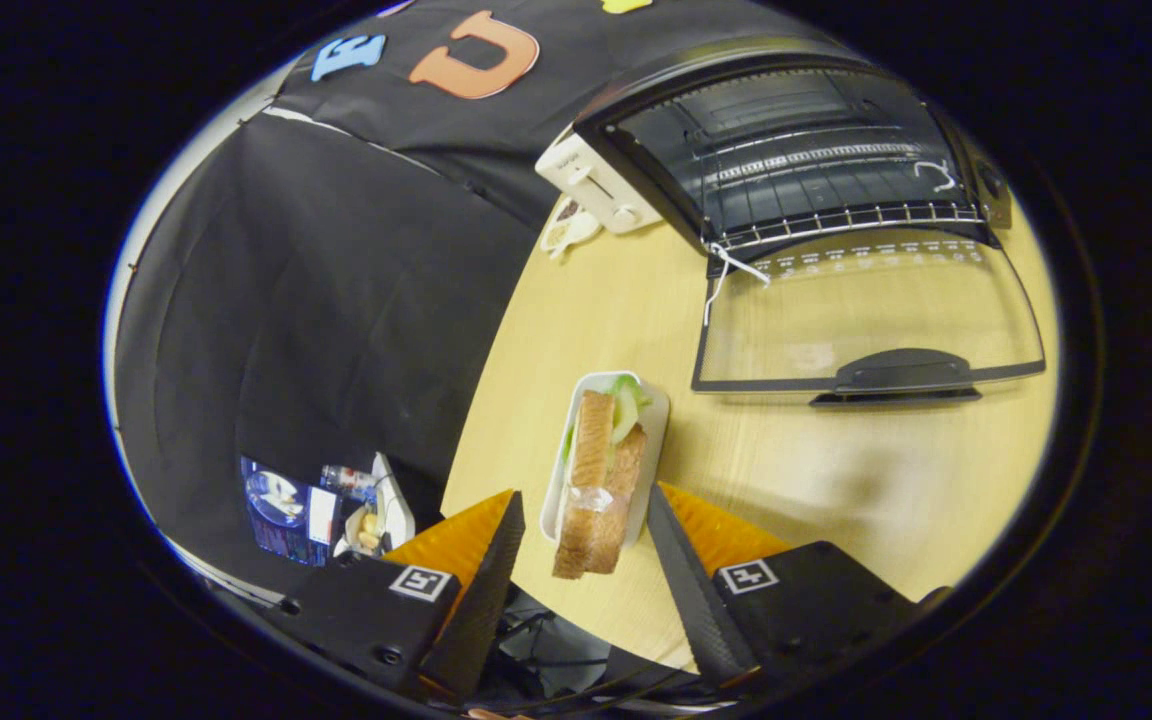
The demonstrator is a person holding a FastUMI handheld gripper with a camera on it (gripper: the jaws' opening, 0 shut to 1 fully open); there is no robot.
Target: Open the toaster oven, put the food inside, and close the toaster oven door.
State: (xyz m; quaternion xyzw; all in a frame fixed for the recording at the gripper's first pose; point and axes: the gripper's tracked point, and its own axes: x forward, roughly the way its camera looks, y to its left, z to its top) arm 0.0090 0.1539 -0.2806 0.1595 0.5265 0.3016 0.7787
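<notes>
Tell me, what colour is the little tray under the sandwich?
White. The tray shows best in the gripper view, with the sandwich between the open fingers.

Gripper (pixel 581 505) camera, tilted, looking down over table (pixel 836 480), near

Sandwich (pixel 600 480) is lying on a tray (pixel 653 420) on the table (pixel 586 330), between the spread fingers (pixel 681 560) of the gripper (pixel 584 535). Toaster oven (pixel 796 150) is sitting beyond them, door (pixel 866 320) lying open toward the fingers. Toaster (pixel 596 185) is standing left of the oven.
</notes>
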